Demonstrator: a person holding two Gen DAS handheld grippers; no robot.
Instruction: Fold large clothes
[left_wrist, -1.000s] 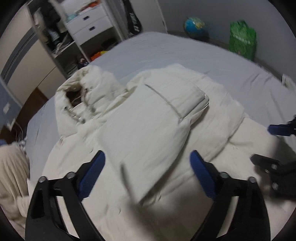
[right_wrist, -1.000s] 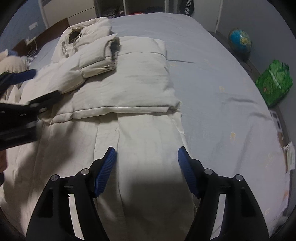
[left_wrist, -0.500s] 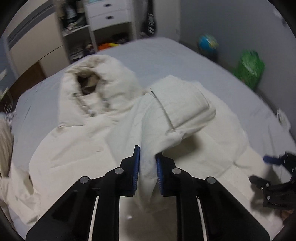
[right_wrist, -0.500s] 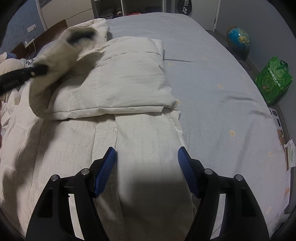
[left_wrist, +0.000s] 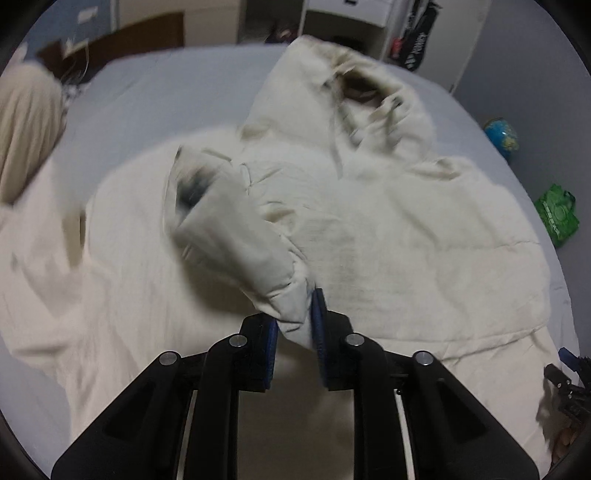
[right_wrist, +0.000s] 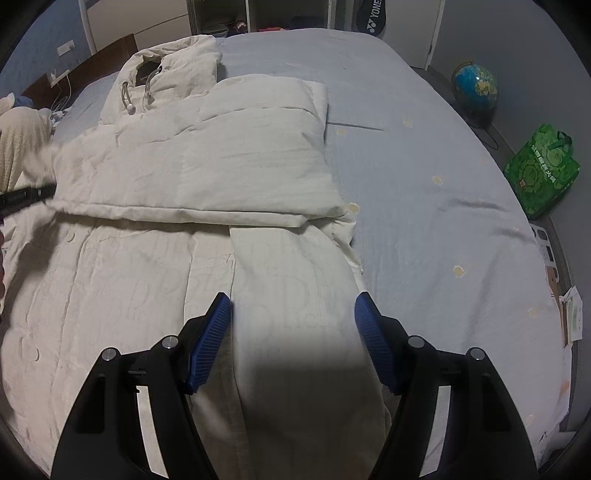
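Big cream puffer coat (right_wrist: 221, 177) is spread on the bed (right_wrist: 424, 166). My left gripper (left_wrist: 293, 325) just clamped its sleeve (left_wrist: 236, 240) and dragged it off the chest, so that fold's getting redone. Right gripper (right_wrist: 291, 328) hovers wide open, empty, over the hem.

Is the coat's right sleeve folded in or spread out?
Folded in: the right sleeve lies flat across the coat's chest, its lower edge running straight across the body.
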